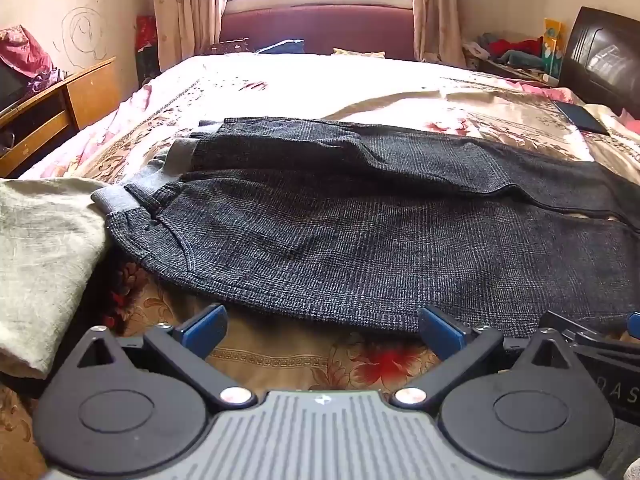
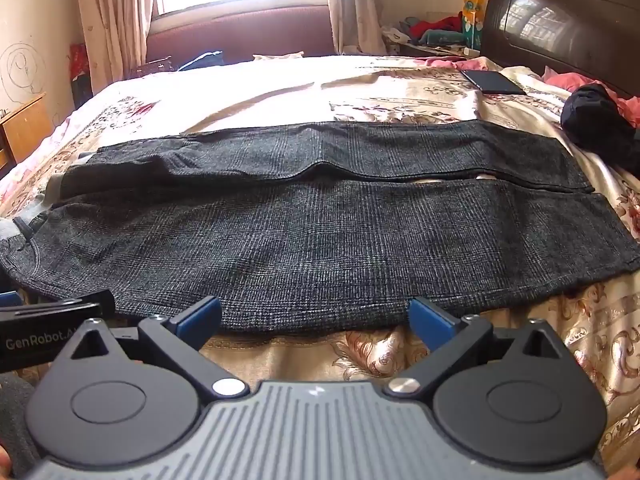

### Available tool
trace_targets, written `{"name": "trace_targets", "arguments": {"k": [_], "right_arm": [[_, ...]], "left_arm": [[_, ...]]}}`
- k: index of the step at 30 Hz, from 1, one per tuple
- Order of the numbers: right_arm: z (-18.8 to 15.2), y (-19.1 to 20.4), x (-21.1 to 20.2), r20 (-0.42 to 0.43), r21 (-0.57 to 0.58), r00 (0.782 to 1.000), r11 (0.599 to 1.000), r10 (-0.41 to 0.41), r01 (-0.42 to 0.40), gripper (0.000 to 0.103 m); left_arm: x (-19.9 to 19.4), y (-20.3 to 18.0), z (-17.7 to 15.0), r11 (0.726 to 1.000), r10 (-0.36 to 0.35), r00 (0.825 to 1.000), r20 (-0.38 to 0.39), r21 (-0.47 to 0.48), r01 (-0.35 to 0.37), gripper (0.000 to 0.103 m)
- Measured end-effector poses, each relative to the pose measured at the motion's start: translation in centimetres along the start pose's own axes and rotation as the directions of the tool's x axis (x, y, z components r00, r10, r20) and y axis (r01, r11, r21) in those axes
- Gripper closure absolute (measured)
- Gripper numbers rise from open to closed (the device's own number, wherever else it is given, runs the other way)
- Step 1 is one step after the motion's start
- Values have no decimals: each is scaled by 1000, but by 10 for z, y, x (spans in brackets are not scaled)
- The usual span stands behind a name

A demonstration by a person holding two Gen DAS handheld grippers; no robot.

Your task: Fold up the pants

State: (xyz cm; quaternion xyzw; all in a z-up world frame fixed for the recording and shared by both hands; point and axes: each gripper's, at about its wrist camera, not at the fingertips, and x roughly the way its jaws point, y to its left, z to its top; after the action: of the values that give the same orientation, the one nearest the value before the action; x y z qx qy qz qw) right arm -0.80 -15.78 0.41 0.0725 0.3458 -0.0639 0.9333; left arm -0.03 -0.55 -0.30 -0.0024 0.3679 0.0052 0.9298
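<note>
Dark grey checked pants point(image 1: 360, 240) lie flat across the floral bed cover, waistband at the left, both legs stretched side by side to the right point(image 2: 320, 240). My left gripper point(image 1: 320, 330) is open just short of the pants' near hem, toward the waist end, nothing between its blue pads. My right gripper point(image 2: 314, 320) is also open, fingertips at the near edge of the closer leg, nothing gripped. The right gripper's body point(image 1: 592, 344) shows at the right of the left wrist view, and the left gripper's body point(image 2: 52, 320) at the left of the right wrist view.
A beige cloth point(image 1: 44, 256) lies left of the waistband. A dark tablet point(image 2: 492, 82) and a black garment point(image 2: 596, 120) rest near the dark headboard point(image 2: 560, 24) at the right. A wooden desk point(image 1: 52, 112) stands by the left wall. The far half of the bed point(image 1: 304, 80) holds nothing large.
</note>
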Motion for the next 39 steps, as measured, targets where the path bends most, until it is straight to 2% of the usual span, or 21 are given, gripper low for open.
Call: {"name": "trace_targets", "arguments": {"k": [39], "right_arm": [[1,-1,4,-24,10,1000,1000,9,-8,4]], "left_arm": [[1,-3,-2,1000,14,1000,0,23,-14,0]]}}
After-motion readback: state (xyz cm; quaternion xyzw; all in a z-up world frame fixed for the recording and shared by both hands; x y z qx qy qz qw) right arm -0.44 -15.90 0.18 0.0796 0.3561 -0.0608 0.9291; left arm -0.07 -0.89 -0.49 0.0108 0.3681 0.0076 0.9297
